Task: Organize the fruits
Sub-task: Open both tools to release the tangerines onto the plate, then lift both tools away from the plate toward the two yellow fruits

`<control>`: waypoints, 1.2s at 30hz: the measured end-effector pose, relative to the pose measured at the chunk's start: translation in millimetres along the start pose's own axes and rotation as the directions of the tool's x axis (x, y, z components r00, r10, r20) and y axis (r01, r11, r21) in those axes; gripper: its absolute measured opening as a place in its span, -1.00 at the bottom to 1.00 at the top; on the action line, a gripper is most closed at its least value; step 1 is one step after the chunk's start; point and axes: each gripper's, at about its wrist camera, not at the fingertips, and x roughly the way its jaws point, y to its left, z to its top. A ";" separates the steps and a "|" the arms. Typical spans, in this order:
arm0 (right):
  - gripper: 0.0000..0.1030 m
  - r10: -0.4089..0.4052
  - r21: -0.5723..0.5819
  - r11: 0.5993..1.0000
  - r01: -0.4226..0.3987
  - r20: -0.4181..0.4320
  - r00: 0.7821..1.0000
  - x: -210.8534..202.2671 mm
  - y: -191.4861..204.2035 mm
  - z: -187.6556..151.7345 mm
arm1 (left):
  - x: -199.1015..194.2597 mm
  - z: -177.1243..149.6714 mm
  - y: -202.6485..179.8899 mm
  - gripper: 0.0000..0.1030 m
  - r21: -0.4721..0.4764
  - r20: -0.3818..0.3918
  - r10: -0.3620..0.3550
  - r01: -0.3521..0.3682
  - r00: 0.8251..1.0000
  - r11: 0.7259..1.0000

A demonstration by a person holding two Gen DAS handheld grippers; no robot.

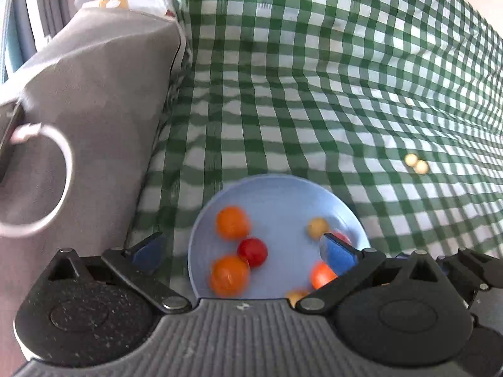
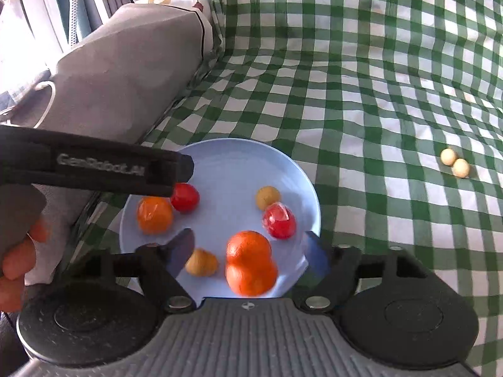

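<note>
A light blue plate lies on the green checked cloth and holds several fruits: oranges, red fruits and tan balls. My right gripper is open just above the plate's near edge, with the two stacked oranges between its fingers. My left gripper is open over the same plate, an orange and a red fruit between its fingers. Its black arm crosses the right wrist view at the left. Two pale balls lie on the cloth to the right, also in the left wrist view.
A grey covered block stands left of the plate, with a white cable loop on it. The green checked cloth rises up behind. A hand shows at the lower left.
</note>
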 end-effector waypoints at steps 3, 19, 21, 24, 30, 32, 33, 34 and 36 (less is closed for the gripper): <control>0.71 -0.004 -0.005 1.000 0.004 0.015 1.000 -22.5 -1.8 -8.9 | -21.8 -12.3 2.4 1.00 -0.038 -0.020 -0.014 0.014 1.000 0.999; 0.94 -0.032 0.031 0.999 0.029 0.122 0.992 -140.3 3.6 -54.4 | -126.8 -55.5 -26.8 1.00 -0.038 -0.017 0.046 -0.047 0.999 0.998; 0.95 -0.037 0.036 0.999 0.033 0.137 0.990 -148.7 3.2 -58.2 | -136.0 -58.7 -30.8 1.00 -0.032 -0.006 0.044 -0.045 0.999 0.999; 0.95 -0.053 0.050 0.998 0.046 0.156 0.986 -159.4 0.6 -62.9 | -145.5 -62.4 -39.0 1.00 -0.016 0.008 0.045 -0.045 0.999 0.999; 0.95 -0.072 0.100 0.993 0.055 0.173 0.982 -174.0 -11.7 -75.1 | -148.6 -63.3 -57.0 1.00 0.022 0.005 0.045 -0.045 0.999 0.999; 0.95 -0.070 0.109 0.993 0.051 0.175 0.982 -176.3 -15.7 -77.5 | -147.0 -61.9 -62.2 1.00 0.034 0.002 0.047 -0.047 0.999 0.998; 0.95 -0.071 0.112 0.992 0.052 0.176 0.982 -177.1 -17.2 -78.2 | -146.5 -61.0 -64.7 1.00 0.039 0.001 0.046 -0.046 0.999 0.998; 0.95 -0.075 0.117 0.992 0.054 0.178 0.981 -177.3 -19.2 -78.4 | -145.6 -60.0 -66.8 1.00 0.042 0.000 0.045 -0.045 0.999 0.998; 0.96 -0.081 0.130 0.990 0.058 0.181 0.980 -177.5 -26.1 -78.5 | -142.9 -56.9 -71.5 1.00 0.049 -0.002 0.043 -0.042 0.999 0.998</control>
